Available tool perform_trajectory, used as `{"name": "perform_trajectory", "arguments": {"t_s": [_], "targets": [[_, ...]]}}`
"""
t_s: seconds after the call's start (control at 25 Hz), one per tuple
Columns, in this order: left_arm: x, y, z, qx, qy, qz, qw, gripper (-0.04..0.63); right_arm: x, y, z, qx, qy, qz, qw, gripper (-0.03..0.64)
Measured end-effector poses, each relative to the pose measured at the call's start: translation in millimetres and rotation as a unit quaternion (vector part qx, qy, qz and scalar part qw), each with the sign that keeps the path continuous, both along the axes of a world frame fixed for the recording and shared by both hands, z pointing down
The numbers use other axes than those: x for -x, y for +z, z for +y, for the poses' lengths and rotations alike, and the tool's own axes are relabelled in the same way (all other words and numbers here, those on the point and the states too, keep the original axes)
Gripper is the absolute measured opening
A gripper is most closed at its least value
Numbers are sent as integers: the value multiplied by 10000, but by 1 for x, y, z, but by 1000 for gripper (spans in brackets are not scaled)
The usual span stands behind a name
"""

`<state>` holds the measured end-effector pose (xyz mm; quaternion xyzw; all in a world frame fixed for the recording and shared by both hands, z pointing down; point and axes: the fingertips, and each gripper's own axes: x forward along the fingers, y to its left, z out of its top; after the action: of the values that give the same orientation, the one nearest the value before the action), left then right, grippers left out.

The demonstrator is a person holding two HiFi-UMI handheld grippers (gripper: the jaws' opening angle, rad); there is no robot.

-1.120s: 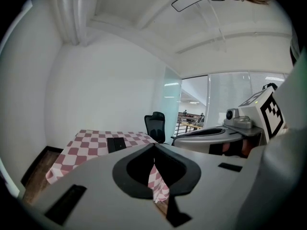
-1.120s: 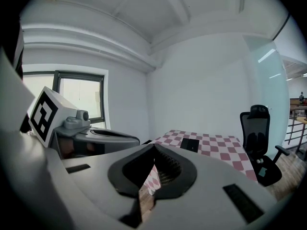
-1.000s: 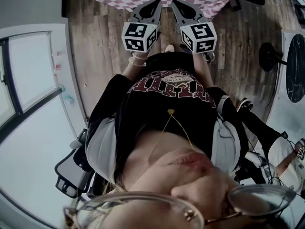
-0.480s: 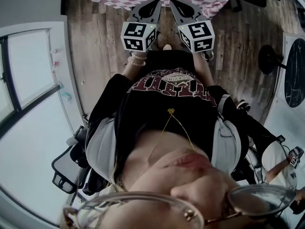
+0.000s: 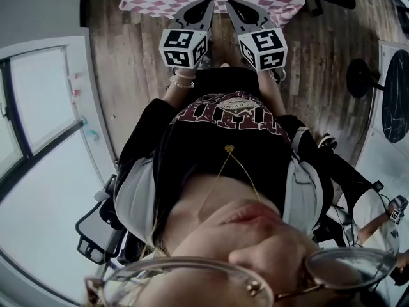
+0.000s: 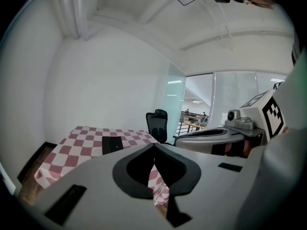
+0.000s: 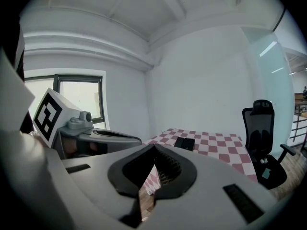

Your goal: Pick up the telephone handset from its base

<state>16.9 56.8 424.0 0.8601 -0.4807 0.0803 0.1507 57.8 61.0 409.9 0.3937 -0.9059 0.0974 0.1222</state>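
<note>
Floor: brown wooden plank floor (image 5: 128, 75), under my feet.
Table: table under a red-and-white checked cloth (image 6: 86, 140), ahead of both my grippers.
Chair: black office chair (image 7: 261, 128), beside the table.
Left gripper (image 6: 154, 146): fingers pressed together, holding nothing.
Right gripper (image 7: 154, 147): fingertips meeting, holding nothing.
Telephone: flat black telephone (image 7: 184, 143) lying on the cloth, well apart from my fingers; I cannot tell the handset from the base.
</note>
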Motion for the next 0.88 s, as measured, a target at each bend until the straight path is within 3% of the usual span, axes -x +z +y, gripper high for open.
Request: {"name": "perform_trajectory", "arguments": {"t_s": [0.88], "targets": [[32, 7, -91, 73, 552, 225, 9982, 11, 45, 9, -84, 75, 203, 111, 9997, 18]]}}
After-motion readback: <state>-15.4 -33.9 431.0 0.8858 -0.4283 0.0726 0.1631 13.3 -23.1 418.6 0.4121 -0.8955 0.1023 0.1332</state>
